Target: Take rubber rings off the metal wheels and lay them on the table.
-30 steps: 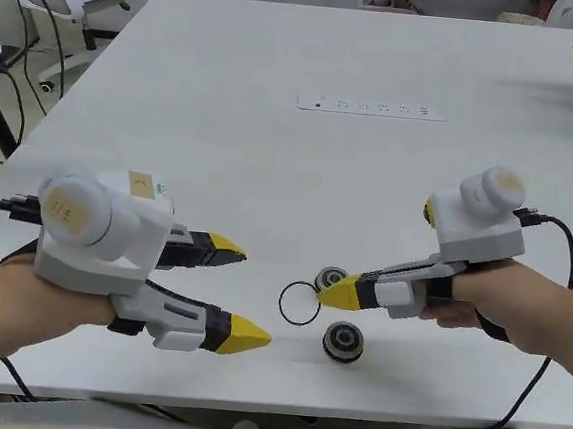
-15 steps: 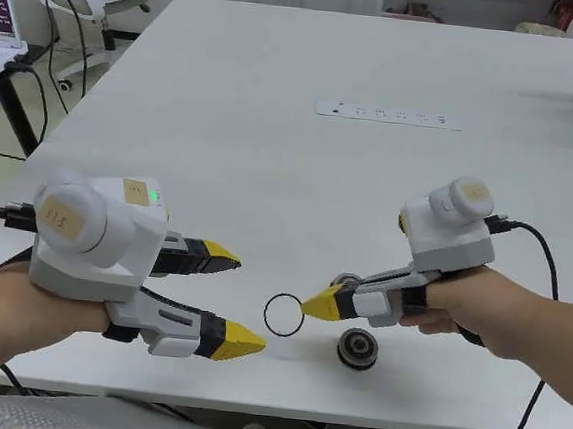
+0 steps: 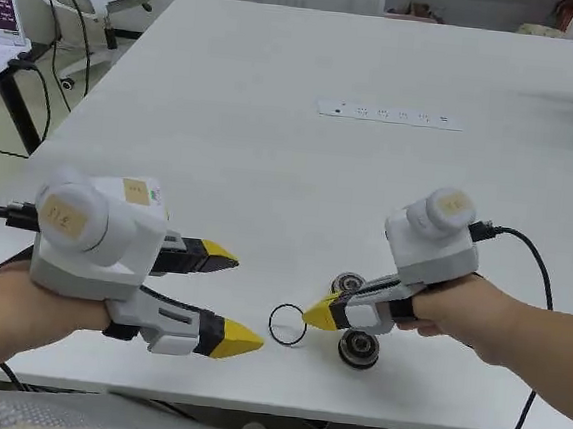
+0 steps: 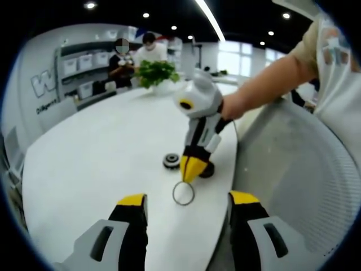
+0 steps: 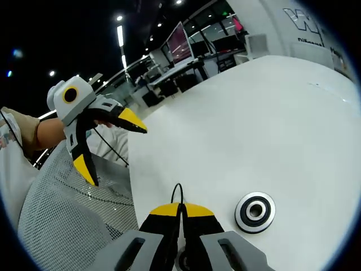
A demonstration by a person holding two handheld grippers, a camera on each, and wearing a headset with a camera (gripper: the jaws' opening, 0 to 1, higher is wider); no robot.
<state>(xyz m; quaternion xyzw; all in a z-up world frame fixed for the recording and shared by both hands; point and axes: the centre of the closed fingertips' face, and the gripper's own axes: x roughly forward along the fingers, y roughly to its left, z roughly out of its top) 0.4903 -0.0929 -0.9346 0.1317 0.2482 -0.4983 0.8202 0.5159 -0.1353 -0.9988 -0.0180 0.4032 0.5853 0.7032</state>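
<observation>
Right tool (image 3: pixel 317 316) sits further left of the near wheel (image 3: pixel 359 348) and far wheel (image 3: pixel 349 281) than a second ago, and the rubber ring (image 3: pixel 270 324) has come away with it. The left tool (image 3: pixel 240 301) has barely shifted.

Table (image 3: pixel 272 153): white and wide, with the work close to its near edge.
Left tool: jaws wide apart, holding nothing, aimed at the ring from the left.
Right tool: jaws together, pinched on the ring's edge. The right gripper view shows a thin black band rising from between the tips.
Power strip (image 3: pixel 391 114): well back on the table.
Near wheel just beside the right tool, far wheel half hidden behind it.
Rubber ring: between the two tools, clear of both wheels. I cannot tell whether it is on the table or just above it.

Progress, my reading: one ring is off but not yet released. The near wheel shows a dark rim, and I cannot tell whether a ring remains on it.

Writing: wall lettering (image 4: pixel 42 84) begins with a large W, and the rest is unreadable.
</observation>
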